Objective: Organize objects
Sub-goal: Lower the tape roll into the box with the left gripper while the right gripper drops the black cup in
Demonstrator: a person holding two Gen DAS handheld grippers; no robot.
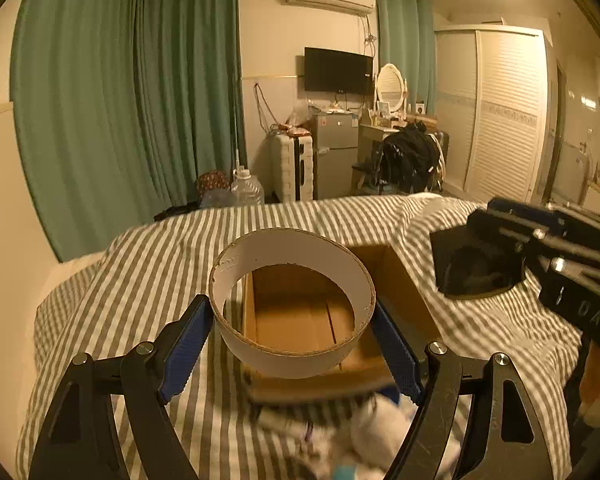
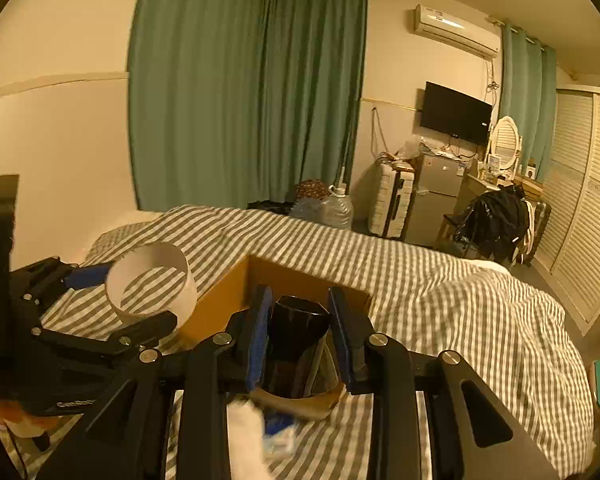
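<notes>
Blue-padded left tongs stand wide, clamped on the sides of a white cardboard ring held in the air above an open brown cardboard box on the grey-and-white striped bed. The right tongs are narrowed onto a black faceted glossy cup, upright with its mouth up, just in front of the box. The ring's open axis tilts toward the camera, and blurred white and blue things lie on the bed beneath the tongs.

Matt cardboard ring, glossy black cup, striped cloth bedcover
</notes>
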